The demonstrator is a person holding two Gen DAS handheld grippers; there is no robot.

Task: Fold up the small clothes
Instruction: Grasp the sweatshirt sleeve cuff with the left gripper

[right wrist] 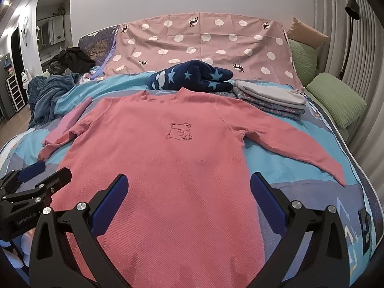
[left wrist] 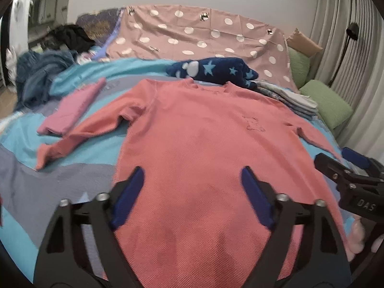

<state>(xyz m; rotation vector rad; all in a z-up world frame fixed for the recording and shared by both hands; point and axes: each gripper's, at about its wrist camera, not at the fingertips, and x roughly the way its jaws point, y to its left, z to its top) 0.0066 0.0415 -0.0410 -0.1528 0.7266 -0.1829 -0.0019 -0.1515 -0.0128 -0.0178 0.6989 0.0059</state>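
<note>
A pink long-sleeved top [left wrist: 204, 144] with a small bear outline on the chest lies flat and face up on the bed, sleeves spread; it also shows in the right wrist view [right wrist: 172, 158]. My left gripper [left wrist: 192, 180] is open and empty above the top's lower left part. My right gripper [right wrist: 188, 192] is open and empty above the lower right part. Each gripper shows in the other's view, the right one [left wrist: 336, 165] at the right edge and the left one [right wrist: 45, 175] at the left edge.
A folded pink garment [left wrist: 72, 108] lies left of the top. A navy star-patterned fleece [right wrist: 192, 76] lies behind the collar. A stack of folded grey and floral clothes [right wrist: 271, 98] is at the back right. Green pillows [right wrist: 336, 98] line the right side; a blue towel [right wrist: 48, 96] lies at the back left.
</note>
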